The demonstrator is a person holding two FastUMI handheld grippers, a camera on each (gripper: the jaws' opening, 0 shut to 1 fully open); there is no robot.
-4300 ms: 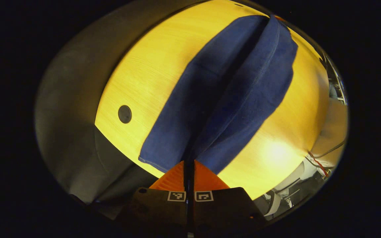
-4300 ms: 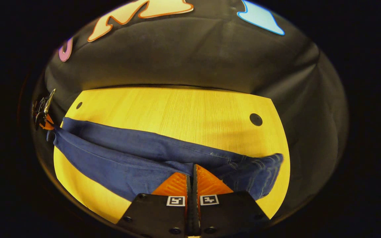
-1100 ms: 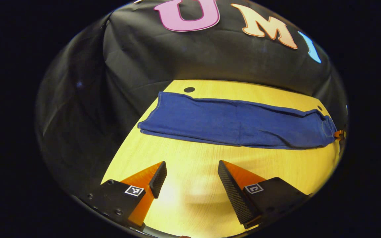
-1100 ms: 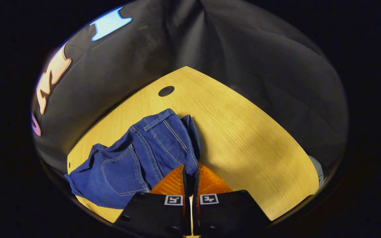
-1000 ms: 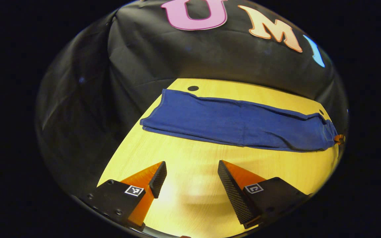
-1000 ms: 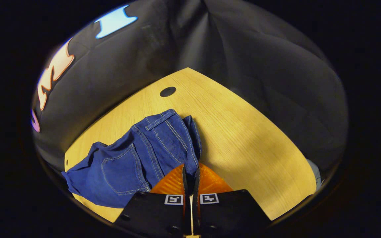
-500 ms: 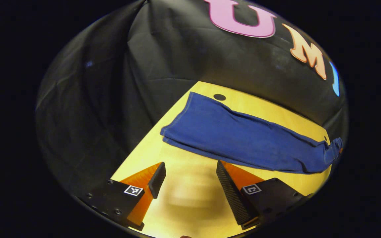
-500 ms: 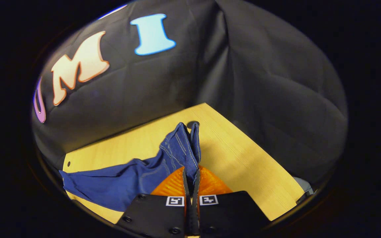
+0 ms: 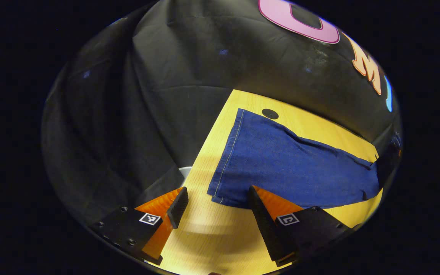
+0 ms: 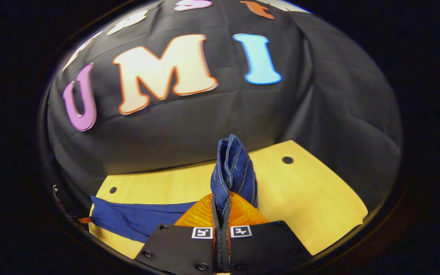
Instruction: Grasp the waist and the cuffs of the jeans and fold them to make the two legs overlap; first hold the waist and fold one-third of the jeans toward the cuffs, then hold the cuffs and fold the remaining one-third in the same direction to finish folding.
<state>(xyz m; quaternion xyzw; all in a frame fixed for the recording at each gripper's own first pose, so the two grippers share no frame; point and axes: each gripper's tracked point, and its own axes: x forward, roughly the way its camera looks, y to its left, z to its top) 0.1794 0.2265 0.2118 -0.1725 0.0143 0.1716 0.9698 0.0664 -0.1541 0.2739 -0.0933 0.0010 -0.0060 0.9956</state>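
The blue jeans (image 9: 292, 164) lie folded lengthwise on the yellow wooden table (image 9: 212, 244), legs overlapping. Their cuff end (image 9: 224, 183) is nearest my left gripper (image 9: 216, 208), which hovers open just in front of it; one of its fingers (image 9: 260, 214) overlaps the cuffs' near corner. In the right gripper view, my right gripper (image 10: 220, 198) is shut on the waist (image 10: 233, 164), which stands bunched upright above the fingers. The legs (image 10: 139, 217) trail off to the left on the table (image 10: 311, 198).
Small round holes mark the tabletop (image 9: 270, 113) (image 10: 287, 160) (image 10: 112, 190). Black cloth walls close in behind and beside the table. A pale object (image 9: 183, 172) peeks past the table's left edge. Bare wood lies right of the lifted waist.
The left gripper let go of the jeans, opened and moved close to the cuffs. The right gripper, still shut on the waist, has raised it off the table and turned.
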